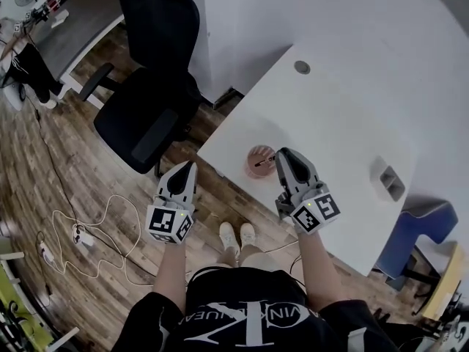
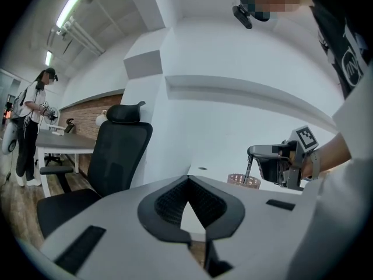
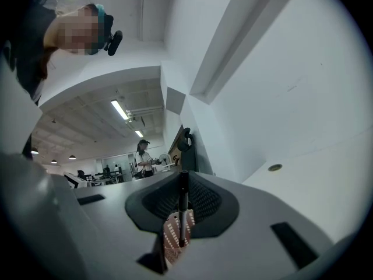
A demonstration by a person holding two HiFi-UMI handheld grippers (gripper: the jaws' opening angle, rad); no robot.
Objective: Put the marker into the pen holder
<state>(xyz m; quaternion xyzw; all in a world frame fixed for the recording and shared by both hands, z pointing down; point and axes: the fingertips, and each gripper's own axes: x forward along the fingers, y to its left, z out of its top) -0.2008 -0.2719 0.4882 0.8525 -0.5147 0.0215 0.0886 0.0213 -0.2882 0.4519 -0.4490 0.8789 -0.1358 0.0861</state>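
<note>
While working with the right gripper [image 3: 182,182], clamped on the marker [image 3: 182,210] near its cap end. Holding it upright, tip down, directly over the pen holder [image 3: 171,238]. Tip about level with the mesh rim; can't tell if inside yet. Holder standing near the table [image 1: 330,116] edge. Left gripper [image 1: 187,169]: jaws together, nothing between, off beside the table. Pick-up and carry look done. Left to do: 1 short lower, then release.
</note>
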